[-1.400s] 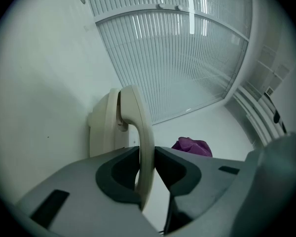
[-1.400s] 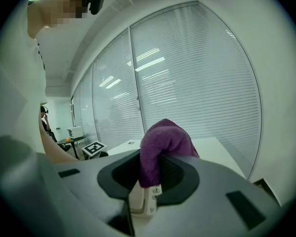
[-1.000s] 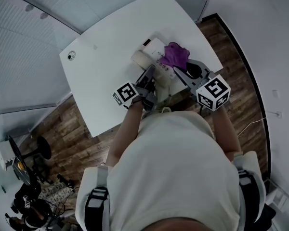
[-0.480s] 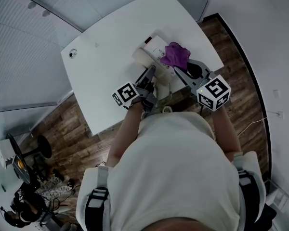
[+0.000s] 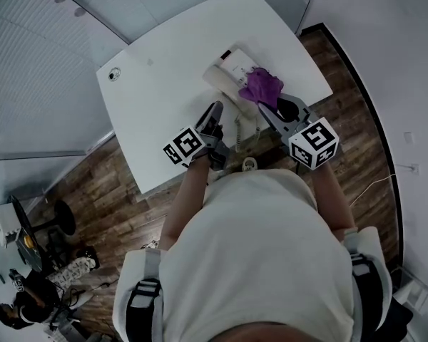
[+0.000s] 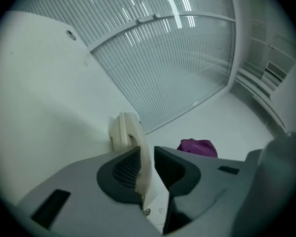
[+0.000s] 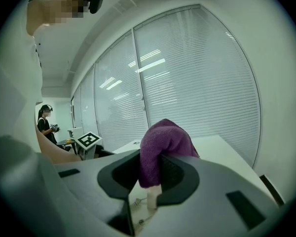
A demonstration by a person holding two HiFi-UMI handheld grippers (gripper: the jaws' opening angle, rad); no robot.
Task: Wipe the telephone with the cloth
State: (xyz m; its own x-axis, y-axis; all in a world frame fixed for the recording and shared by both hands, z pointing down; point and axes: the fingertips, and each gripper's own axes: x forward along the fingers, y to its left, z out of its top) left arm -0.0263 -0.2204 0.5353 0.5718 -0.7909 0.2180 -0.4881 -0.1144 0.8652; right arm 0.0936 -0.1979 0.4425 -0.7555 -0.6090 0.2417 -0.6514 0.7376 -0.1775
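Note:
A cream telephone (image 5: 233, 61) stands at the far right of the white table (image 5: 164, 98), its handset (image 5: 217, 78) on its left side. In the left gripper view the handset (image 6: 128, 132) runs between the jaws of my left gripper (image 6: 147, 152). Those jaws are closing on it and the pads touch both its sides. My left gripper (image 5: 215, 110) sits just in front of the phone. My right gripper (image 5: 264, 107) is shut on a purple cloth (image 5: 260, 85) at the phone's right side. The cloth (image 7: 163, 142) drapes over the right gripper (image 7: 150, 169).
A coiled cord (image 5: 239, 123) runs from the phone toward the table's near edge. A small round fitting (image 5: 114, 75) sits at the far left corner. Glass walls with blinds border the table, wood floor surrounds it. A person (image 7: 44, 122) stands far off.
My left gripper has drawn back a little from the phone's keypad toward the near edge, by the handset. The right gripper keeps the cloth at the phone's right side.

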